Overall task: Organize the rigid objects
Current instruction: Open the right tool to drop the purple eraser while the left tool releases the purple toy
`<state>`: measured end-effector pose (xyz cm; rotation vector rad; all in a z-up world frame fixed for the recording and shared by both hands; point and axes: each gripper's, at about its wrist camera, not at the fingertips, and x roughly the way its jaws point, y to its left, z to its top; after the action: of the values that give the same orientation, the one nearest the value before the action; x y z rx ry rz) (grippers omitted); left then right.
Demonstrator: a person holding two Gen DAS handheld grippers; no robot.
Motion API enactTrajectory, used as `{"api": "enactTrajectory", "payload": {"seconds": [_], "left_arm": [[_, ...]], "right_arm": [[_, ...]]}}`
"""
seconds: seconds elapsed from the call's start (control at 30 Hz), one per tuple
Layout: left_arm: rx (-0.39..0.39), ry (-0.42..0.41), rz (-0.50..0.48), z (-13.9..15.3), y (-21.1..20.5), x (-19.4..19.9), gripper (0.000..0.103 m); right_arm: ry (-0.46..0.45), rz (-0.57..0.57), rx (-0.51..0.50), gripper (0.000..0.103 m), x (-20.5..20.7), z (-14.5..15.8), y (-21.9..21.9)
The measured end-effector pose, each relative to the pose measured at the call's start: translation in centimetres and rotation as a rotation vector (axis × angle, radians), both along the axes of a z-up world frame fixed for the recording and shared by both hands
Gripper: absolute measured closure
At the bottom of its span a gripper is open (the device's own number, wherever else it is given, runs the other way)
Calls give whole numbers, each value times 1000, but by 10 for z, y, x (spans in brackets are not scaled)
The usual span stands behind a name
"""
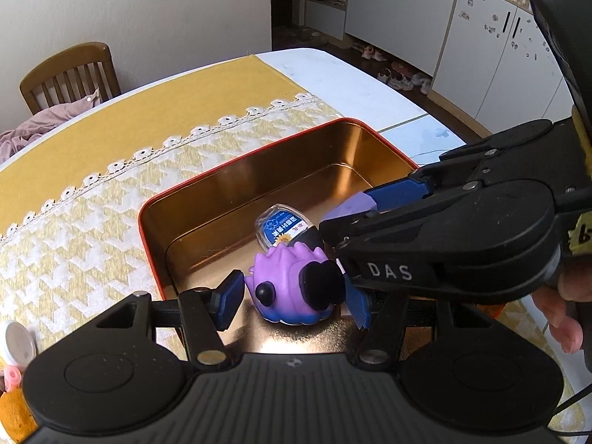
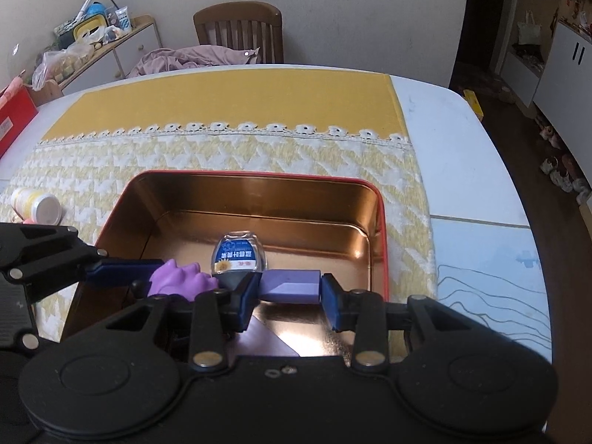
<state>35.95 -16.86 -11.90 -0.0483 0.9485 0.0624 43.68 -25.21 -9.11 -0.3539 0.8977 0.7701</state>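
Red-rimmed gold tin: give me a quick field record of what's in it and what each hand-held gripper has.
container: red-rimmed gold metal tin on yellow patterned tablecloth
inside tin: small clear bottle with blue label, lying down
left hand-held gripper: fingers either side of purple spiky toy, over the tin
right hand-held gripper: shut on purple rectangular block, over the tin
outside tin: white-capped bottle, lying down

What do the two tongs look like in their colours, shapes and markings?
Both the left tongs and the right tongs are matte black plastic with rounded housings, silver pivot screws and ribbed blue finger pads. The right one carries white "DAS" lettering and a yellow tape label.
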Motion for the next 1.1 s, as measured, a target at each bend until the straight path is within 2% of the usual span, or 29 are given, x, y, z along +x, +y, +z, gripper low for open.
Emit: {"api": "enactTrajectory", "payload": {"seconds": [0.47,0.57,1.1], "left_arm": [[22,13,16,0,-6,2,45],[9,8,22,2,-6,-1,39],[-54,-84,31,32,-6,-34,37]], "right_arm": [[14,-20,33,60,-2,8,-10],[5,-27,38,57,-5,12,-14],[-27,-34,113,42,-30,40,-33]]}}
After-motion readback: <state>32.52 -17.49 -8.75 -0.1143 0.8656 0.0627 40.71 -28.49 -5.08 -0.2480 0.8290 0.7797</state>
